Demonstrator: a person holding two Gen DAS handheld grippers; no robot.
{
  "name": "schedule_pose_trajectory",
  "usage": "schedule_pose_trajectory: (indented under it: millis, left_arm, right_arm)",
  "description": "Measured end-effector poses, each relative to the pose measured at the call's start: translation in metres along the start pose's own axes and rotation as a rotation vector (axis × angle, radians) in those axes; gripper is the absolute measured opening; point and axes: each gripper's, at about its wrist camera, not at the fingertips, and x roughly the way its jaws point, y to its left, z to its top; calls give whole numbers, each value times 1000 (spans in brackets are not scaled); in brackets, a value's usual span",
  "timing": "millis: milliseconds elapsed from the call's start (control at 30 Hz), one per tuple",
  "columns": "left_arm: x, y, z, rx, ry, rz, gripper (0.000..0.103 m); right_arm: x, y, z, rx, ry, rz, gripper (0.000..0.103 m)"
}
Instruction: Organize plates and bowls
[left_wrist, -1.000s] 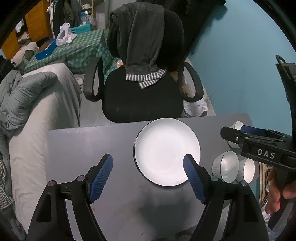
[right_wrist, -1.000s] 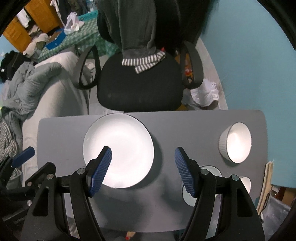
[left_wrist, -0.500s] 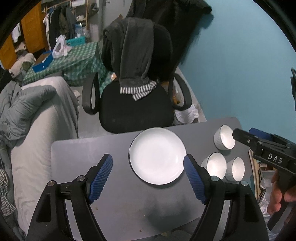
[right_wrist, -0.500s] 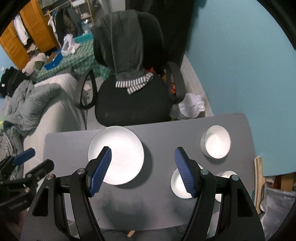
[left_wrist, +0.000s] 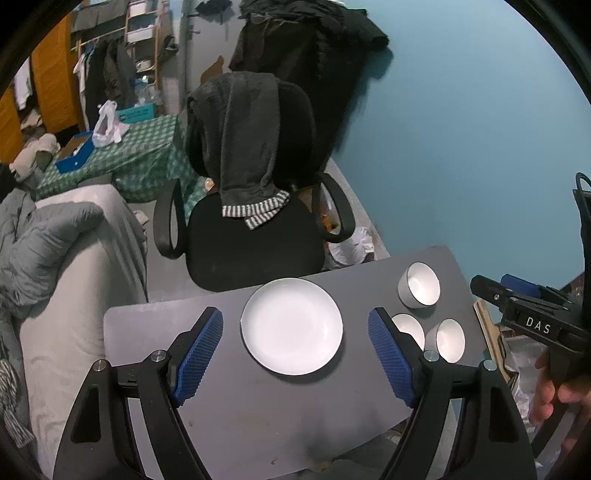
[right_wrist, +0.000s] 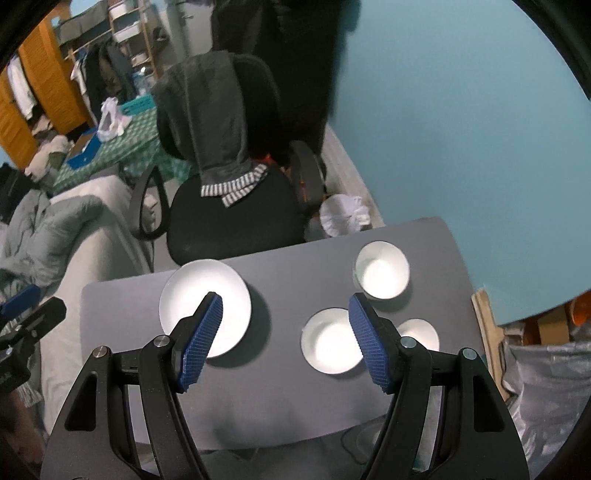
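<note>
A white plate (left_wrist: 291, 325) and three white bowls are seen laid out on a grey tabletop (left_wrist: 258, 413), viewed from higher up than a second ago, when the plate filled far more of the left wrist view and the tabletop's edges were partly cut off. The left tongs (left_wrist: 295, 354) are held wide apart above the tabletop, with nothing between the blue pads (left_wrist: 199, 354); the plate is framed in the gap but is not touched. The right tongs (right_wrist: 284, 339) are likewise spread wide and empty, raised above the space between the plate (right_wrist: 205, 306) and the nearest bowl (right_wrist: 330, 345). That bowl, half hidden behind the right pad a second earlier, is now shown almost whole. A second bowl (right_wrist: 382, 269) is placed toward the far right corner, well apart from the plate, and a third bowl (right_wrist: 421, 334) is partly hidden behind the right tongs, just beside the nearest one. In the left wrist view the same three bowls (left_wrist: 419, 286) are grouped to the right of the plate. Beyond the tabletop a black office chair (left_wrist: 255, 243) is seen draped with a dark garment (left_wrist: 247, 140); more of the teal wall (left_wrist: 461, 129) and the cluttered room is taken in than before.
</note>
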Motion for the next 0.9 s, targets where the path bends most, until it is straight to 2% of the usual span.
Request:
schedule_pose_trajectory:
  millis: [533, 900]
  left_arm:
    - [0, -43, -2, 121, 17, -81, 82]
    - [19, -75, -3, 178, 73, -134, 82]
  right_arm:
    - [-30, -34, -17, 114, -24, -69, 70]
    - [-31, -77, -37, 232, 13, -128, 70]
